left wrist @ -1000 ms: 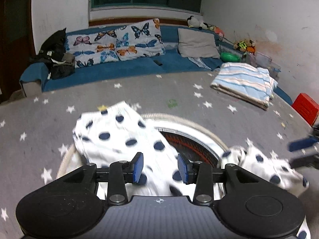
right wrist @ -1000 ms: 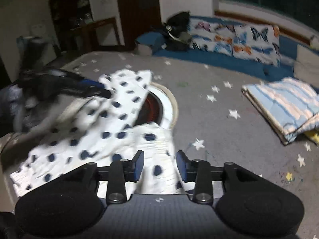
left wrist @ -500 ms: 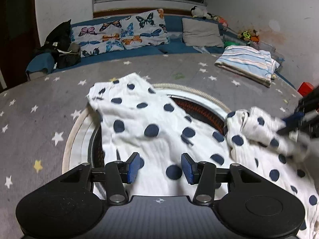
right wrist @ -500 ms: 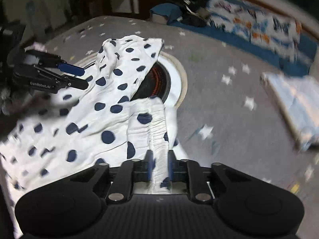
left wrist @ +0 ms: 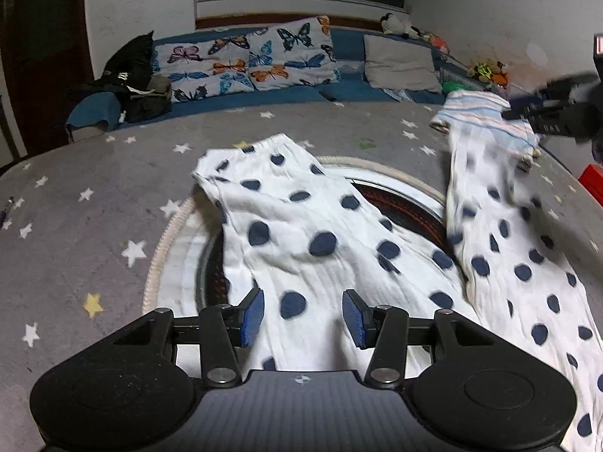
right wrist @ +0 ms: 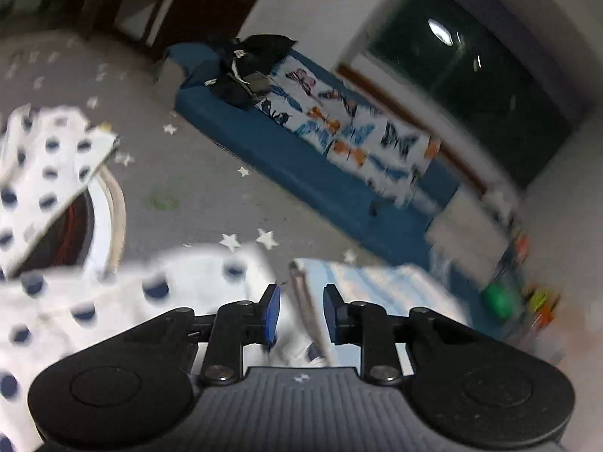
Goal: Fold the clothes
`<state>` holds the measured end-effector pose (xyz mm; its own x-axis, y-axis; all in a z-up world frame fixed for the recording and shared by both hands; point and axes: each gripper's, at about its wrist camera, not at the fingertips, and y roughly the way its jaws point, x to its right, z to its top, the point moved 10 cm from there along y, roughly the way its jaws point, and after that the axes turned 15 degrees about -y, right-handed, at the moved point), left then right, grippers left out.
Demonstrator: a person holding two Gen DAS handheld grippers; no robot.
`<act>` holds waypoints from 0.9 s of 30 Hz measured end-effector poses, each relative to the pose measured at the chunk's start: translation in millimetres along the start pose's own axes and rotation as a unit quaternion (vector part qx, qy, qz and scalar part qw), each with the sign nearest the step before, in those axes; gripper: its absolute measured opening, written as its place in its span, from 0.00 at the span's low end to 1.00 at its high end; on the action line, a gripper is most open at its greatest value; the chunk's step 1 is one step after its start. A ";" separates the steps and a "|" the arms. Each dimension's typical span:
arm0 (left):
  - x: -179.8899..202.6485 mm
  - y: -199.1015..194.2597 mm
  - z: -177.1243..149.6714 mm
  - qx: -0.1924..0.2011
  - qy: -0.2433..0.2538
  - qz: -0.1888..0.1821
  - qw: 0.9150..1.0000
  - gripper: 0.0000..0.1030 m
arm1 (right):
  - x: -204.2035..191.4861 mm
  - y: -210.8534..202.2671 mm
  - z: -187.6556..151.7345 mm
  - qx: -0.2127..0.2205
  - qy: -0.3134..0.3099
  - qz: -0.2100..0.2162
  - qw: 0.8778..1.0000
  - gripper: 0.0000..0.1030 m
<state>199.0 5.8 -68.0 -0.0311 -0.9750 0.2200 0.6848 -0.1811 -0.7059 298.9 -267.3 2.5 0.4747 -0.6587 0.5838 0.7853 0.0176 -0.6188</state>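
White trousers with dark blue dots [left wrist: 301, 241] lie on a grey star-patterned bed cover [left wrist: 94, 196], over a round white object with a dark red middle [left wrist: 399, 203]. My left gripper [left wrist: 303, 316] is open, its fingers hovering over one trouser leg. My right gripper [right wrist: 299, 310] is shut on the end of the other leg [right wrist: 188, 286]. In the left wrist view the right gripper [left wrist: 527, 111] holds that leg [left wrist: 490, 203] lifted at the far right.
A folded blue-striped cloth [left wrist: 486, 113] lies at the far right of the bed. Butterfly pillows [left wrist: 245, 60] and a grey pillow [left wrist: 399, 64] line the blue headboard side. A black clothes pile [left wrist: 132, 79] sits at the left. A red box [left wrist: 591, 184] stands at the right edge.
My right gripper closed on the end of one trouser leg and lifted it up and away to the right, stretching the leg. My left gripper stayed open over the other leg.
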 end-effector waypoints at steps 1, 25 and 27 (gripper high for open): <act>-1.4 0.0 4.2 0.004 -0.002 0.002 1.000 0.47 | -3.3 2.4 -3.5 -0.002 0.024 0.024 0.999 0.23; 28.4 139.9 102.9 -0.026 -0.013 -0.028 0.999 0.23 | -42.1 66.9 -26.7 -0.015 0.183 0.159 0.970 0.36; 31.4 146.1 111.1 -0.012 -0.021 -0.036 0.999 0.23 | -40.7 71.4 -22.9 -0.011 0.183 0.156 0.971 0.36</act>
<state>378.9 -37.0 -89.3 -0.0477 -0.9532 0.2985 0.6645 -0.2534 -0.7030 326.5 -256.5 -77.4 0.5117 -0.8473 0.1422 0.6156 0.2461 -0.7486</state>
